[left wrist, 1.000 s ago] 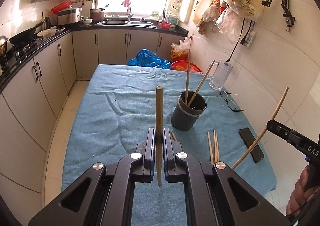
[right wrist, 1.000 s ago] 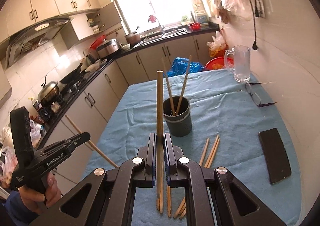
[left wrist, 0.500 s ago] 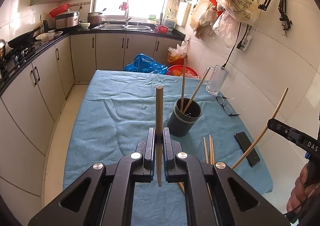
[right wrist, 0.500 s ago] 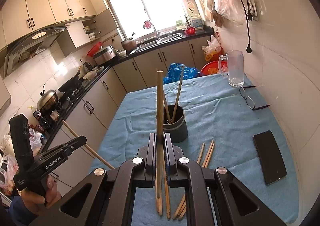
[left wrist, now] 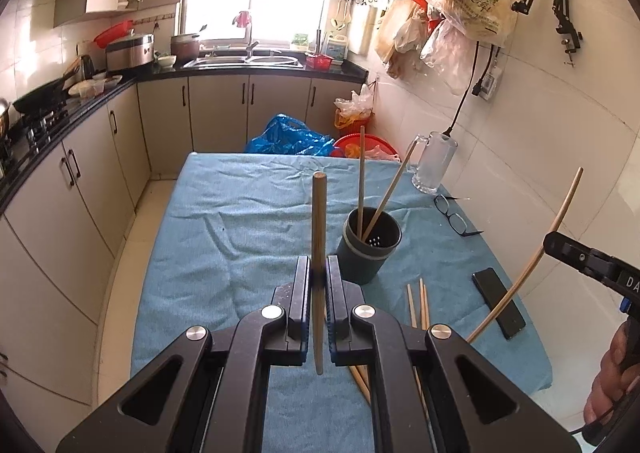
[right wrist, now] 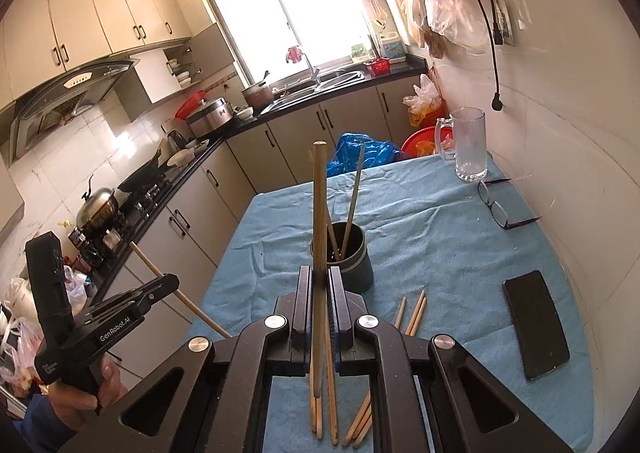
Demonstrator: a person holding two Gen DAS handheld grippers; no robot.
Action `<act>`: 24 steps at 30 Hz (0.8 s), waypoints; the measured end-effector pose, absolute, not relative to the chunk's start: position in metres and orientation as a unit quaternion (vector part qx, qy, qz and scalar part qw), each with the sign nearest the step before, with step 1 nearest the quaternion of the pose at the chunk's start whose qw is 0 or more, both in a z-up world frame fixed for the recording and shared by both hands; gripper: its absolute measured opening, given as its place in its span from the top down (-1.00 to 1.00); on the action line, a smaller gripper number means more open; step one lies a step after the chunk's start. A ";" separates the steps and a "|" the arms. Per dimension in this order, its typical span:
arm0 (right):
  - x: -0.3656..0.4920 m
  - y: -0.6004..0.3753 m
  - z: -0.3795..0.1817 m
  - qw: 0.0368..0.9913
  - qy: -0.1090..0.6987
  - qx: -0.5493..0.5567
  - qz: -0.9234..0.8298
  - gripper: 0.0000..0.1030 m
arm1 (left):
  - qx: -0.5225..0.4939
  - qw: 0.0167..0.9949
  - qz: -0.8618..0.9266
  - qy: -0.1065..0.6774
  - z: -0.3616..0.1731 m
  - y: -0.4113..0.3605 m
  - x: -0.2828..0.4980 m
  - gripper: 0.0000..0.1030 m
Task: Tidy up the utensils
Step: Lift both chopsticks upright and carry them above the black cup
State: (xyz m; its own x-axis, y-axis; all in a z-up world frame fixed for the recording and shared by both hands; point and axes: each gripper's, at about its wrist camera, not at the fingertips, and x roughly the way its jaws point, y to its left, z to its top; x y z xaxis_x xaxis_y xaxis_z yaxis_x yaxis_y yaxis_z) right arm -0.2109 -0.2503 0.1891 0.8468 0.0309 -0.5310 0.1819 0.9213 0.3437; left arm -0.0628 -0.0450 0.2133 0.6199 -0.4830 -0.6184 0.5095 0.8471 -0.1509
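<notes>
Chopsticks: we grip one upright in the left claw and another in the right claw, both clamped tight above the counter. Two more stand in the dark cup; loose chopsticks lie beside it.

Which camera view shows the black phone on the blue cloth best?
The right wrist view shows the black phone best: its whole face is visible, flat on the blue cloth, with nothing covering it. In the left wrist view the phone looks smaller and narrower, and the chopstick held in the right claw crosses it.
</notes>
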 end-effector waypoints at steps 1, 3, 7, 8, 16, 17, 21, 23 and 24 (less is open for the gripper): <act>-0.211 -0.252 0.190 0.941 0.273 0.197 -0.041 0.86 | 0.023 0.900 -0.276 0.335 0.215 -0.047 -0.063 0.88; -0.210 -0.256 0.192 0.940 0.271 0.201 -0.042 0.86 | 0.029 0.902 -0.278 0.330 0.218 -0.053 -0.061 0.88; -0.209 -0.263 0.200 0.942 0.264 0.202 -0.047 0.86 | 0.039 0.903 -0.280 0.324 0.221 -0.063 -0.059 0.88; -0.209 -0.265 0.202 0.942 0.262 0.202 -0.048 0.86 | 0.042 0.903 -0.281 0.323 0.222 -0.066 -0.059 0.88; -0.202 -0.277 0.210 0.943 0.260 0.202 -0.048 0.86 | 0.055 0.904 -0.282 0.317 0.224 -0.082 -0.050 0.88; -0.201 -0.278 0.210 0.943 0.259 0.203 -0.048 0.86 | 0.056 0.904 -0.281 0.317 0.225 -0.084 -0.048 0.88; -0.193 -0.285 0.214 0.943 0.259 0.205 -0.047 0.86 | 0.063 0.907 -0.279 0.310 0.228 -0.093 -0.042 0.88; -0.189 -0.288 0.217 0.943 0.258 0.205 -0.046 0.86 | 0.067 0.908 -0.277 0.307 0.230 -0.097 -0.039 0.88; -0.187 -0.289 0.218 0.943 0.258 0.205 -0.045 0.86 | 0.068 0.908 -0.276 0.307 0.231 -0.099 -0.036 0.88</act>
State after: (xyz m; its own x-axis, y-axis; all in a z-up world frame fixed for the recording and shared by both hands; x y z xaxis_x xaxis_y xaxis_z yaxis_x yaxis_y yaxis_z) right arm -0.1871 -0.2894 0.2182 0.8632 0.0205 -0.5045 0.1908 0.9118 0.3635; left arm -0.0363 -0.0992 0.2314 0.6594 -0.4602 -0.5945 0.5436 0.8381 -0.0459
